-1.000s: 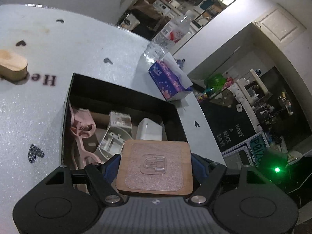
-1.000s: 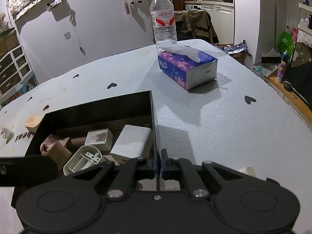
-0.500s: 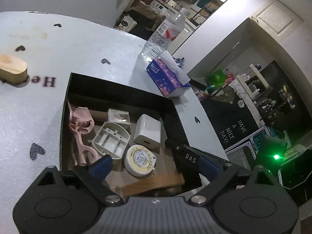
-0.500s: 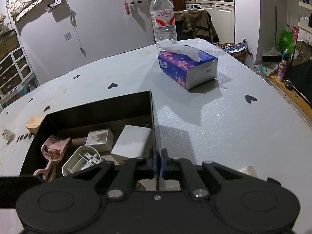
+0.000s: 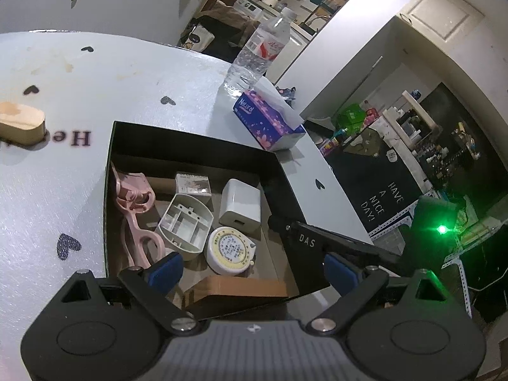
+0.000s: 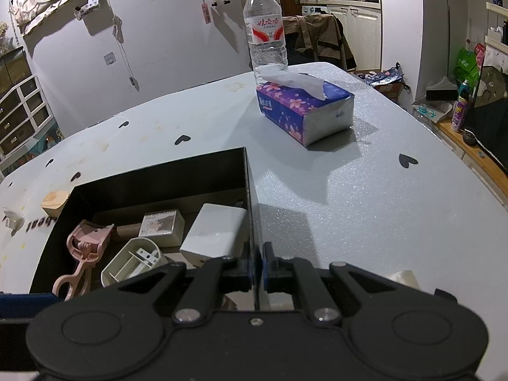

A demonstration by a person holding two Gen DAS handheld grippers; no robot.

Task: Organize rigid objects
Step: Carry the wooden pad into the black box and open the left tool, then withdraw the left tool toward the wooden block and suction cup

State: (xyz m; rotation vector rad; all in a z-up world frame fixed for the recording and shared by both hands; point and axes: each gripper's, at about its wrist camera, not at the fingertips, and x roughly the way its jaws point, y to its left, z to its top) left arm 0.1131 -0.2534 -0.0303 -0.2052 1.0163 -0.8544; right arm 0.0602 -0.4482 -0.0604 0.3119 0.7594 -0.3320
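Hovering above the black rectangular box's (image 5: pixel 279 171) near end, your left gripper (image 5: pixel 254 273) has its jaws spread, empty; the brown wooden square coaster (image 5: pixel 241 285) lies inside. Your right gripper (image 6: pixel 255 266) pinches the box's right wall.

Grey worktop (image 6: pixel 365 197) printed with black hearts. On it: black box (image 6: pixel 158 181), tissue pack (image 6: pixel 304 108), water bottle (image 6: pixel 265 28). Wooden block (image 5: pixel 20 125) beside the box.
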